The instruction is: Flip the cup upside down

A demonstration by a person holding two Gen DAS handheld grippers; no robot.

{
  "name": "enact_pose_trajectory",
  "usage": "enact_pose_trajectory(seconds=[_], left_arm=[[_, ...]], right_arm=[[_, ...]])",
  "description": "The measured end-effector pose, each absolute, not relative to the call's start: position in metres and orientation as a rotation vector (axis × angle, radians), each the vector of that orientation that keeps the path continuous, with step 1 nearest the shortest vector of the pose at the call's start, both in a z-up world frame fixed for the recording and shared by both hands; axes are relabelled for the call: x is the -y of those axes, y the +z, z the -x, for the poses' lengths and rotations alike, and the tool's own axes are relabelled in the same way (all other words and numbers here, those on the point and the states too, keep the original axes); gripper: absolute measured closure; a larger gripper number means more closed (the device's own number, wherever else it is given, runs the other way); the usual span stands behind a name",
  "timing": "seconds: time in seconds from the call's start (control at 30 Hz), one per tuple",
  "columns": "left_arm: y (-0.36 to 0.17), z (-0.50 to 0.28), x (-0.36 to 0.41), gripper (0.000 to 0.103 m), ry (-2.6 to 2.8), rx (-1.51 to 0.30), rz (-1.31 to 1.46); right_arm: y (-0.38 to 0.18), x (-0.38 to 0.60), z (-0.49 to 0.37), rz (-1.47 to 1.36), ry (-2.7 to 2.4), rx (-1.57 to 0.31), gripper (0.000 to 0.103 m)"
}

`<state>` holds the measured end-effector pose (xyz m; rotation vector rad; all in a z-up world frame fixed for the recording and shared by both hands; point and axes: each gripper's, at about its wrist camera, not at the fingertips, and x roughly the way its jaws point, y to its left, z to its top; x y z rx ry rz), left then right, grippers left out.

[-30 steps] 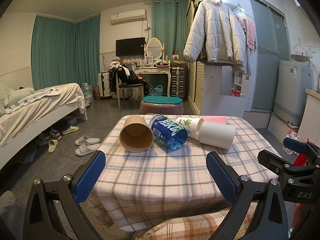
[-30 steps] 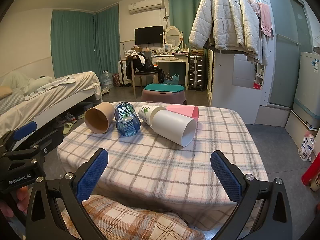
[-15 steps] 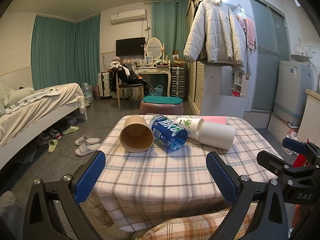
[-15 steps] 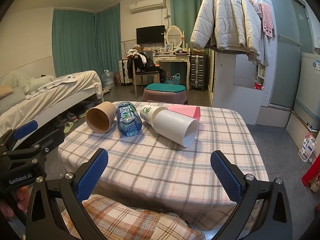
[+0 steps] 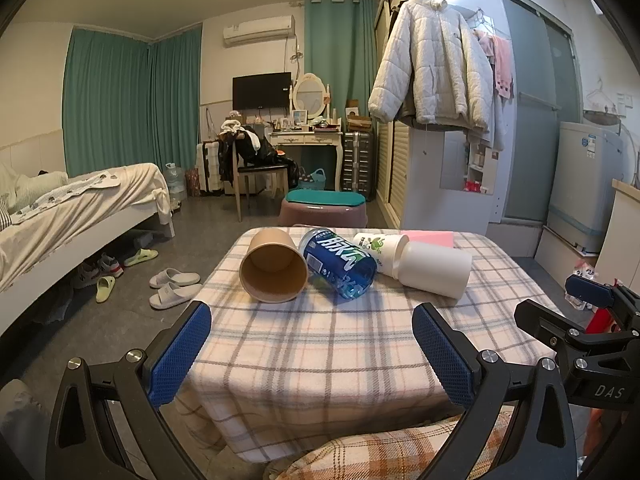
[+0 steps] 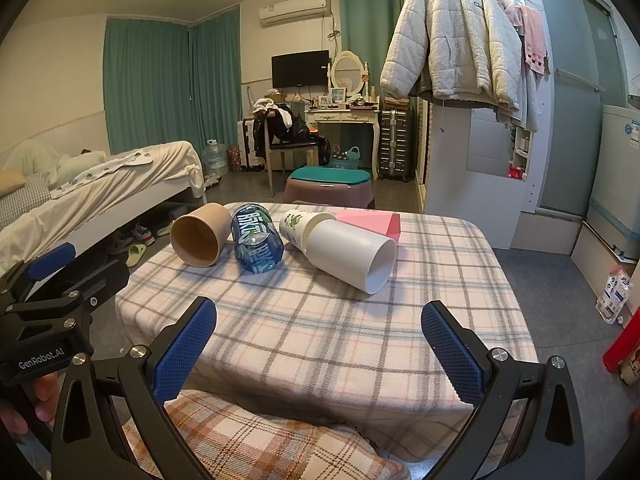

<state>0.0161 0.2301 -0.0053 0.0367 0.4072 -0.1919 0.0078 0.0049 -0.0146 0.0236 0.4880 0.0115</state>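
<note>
With both the left gripper (image 5: 312,354) and right gripper (image 6: 320,354) holding jaws wide apart short of the table (image 6: 340,340), the brown cup (image 5: 274,265) lying sideways against the blue can (image 5: 340,263) may roll if nudged.

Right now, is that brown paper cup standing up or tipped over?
Tipped over: the brown cup lies on its side on the table, open mouth facing the camera.

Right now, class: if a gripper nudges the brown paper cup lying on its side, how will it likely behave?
The brown paper cup lies sideways, so it would probably roll, curving since it tapers. It looks empty, thin-walled: likely light and crushable. The blue can alongside may block it.
</note>
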Motion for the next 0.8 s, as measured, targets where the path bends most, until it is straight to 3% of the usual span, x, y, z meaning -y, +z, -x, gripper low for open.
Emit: enact_pose_trajectory(seconds=[0.37,0.8], left_arm=[[-0.011,-0.048,-0.233,0.000,-0.164,-0.452,-0.013],[-0.014,-0.130,-0.244,0.000,-0.049,-0.537,-0.003]], right_arm=[[-0.007,-0.004,-0.030,0.005,0.033,-0.522,0.000],[0.014,-0.012,-0.161,0.306,0.214,-0.670,0.000]])
